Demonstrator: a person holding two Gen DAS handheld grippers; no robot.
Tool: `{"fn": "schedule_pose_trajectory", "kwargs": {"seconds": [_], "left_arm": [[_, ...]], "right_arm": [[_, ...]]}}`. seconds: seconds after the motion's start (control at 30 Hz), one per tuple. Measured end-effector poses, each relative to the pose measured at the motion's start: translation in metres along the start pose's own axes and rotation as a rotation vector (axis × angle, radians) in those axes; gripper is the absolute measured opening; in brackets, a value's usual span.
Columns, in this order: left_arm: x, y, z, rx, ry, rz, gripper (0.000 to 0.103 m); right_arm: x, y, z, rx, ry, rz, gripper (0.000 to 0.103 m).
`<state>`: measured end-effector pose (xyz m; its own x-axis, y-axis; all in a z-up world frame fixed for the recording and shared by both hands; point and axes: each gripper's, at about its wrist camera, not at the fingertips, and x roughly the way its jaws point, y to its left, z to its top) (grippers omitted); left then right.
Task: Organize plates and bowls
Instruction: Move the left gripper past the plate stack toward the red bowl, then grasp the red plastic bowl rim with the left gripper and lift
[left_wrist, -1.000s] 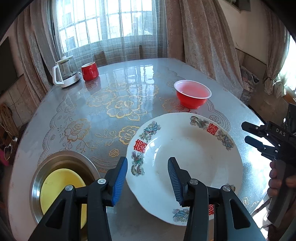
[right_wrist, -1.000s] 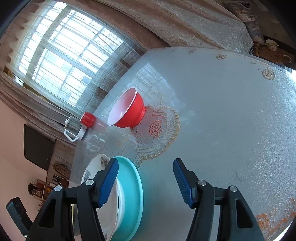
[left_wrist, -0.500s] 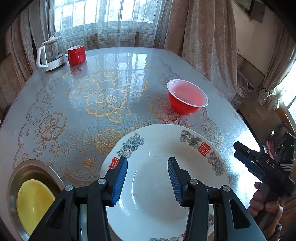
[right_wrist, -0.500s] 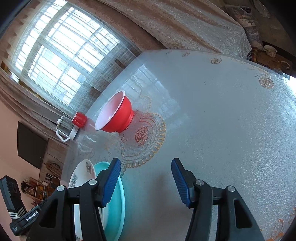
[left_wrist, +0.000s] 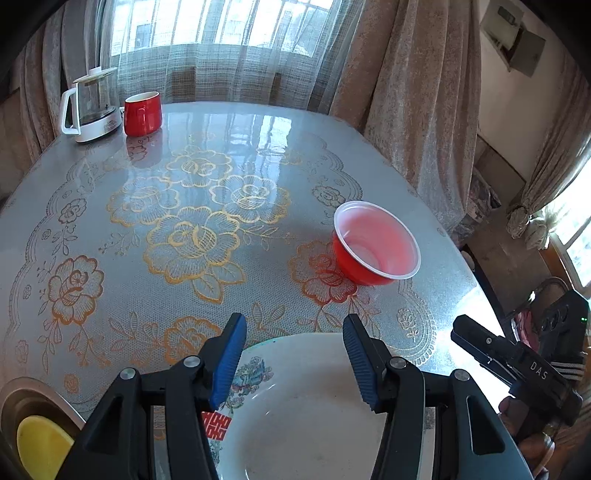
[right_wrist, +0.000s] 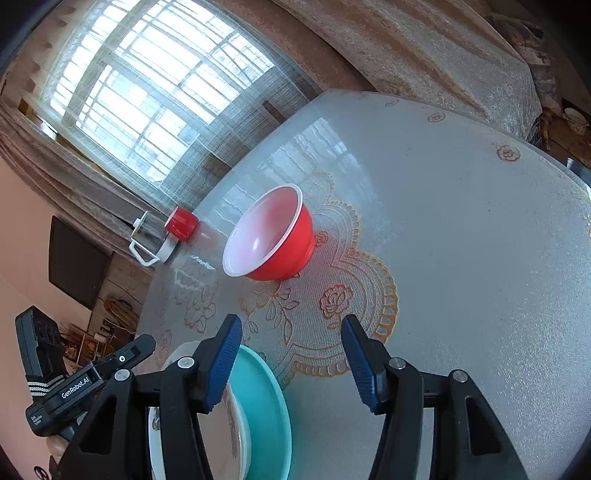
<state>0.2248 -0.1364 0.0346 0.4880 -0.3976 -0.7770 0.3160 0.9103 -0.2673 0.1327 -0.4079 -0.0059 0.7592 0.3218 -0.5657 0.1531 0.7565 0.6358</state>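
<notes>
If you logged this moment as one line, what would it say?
left claw: open, empty | right claw: open, empty | white plate: on teal plate | red bowl: apart

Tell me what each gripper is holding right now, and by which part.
Nothing is held. The left gripper is open above the white plate, which sits on the teal plate. The right gripper is open too, with only table between its pads.

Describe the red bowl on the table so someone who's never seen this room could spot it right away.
Start at the round table with gold rose patterns, in front of the curtained window. On its right half, beyond the white patterned plate, stands the red bowl, alone and upright. Unlike the red mug by the kettle at the far edge, it is wide, handleless, and pale inside with a white rim.
</notes>
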Motion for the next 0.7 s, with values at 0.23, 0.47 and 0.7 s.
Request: {"fn": "schedule_pose_trajectory", "kwargs": {"seconds": [0.23,0.47,0.7], "left_arm": [[0.022,-0.004,0.017,-0.060,0.082,-0.037,0.052],[0.032,-0.008,0.035,-0.090,0.084,-0.035,0.051],[0.047,-0.013,0.054,-0.109,0.058,-0.065,0.032]], "right_arm": [[0.000,0.018,0.022,-0.052,-0.029,-0.005,0.057],[0.005,0.015,0.047,-0.016,-0.043,-0.015,0.050],[0.024,0.006,0.061,0.024,-0.027,-0.020,0.033]]}}
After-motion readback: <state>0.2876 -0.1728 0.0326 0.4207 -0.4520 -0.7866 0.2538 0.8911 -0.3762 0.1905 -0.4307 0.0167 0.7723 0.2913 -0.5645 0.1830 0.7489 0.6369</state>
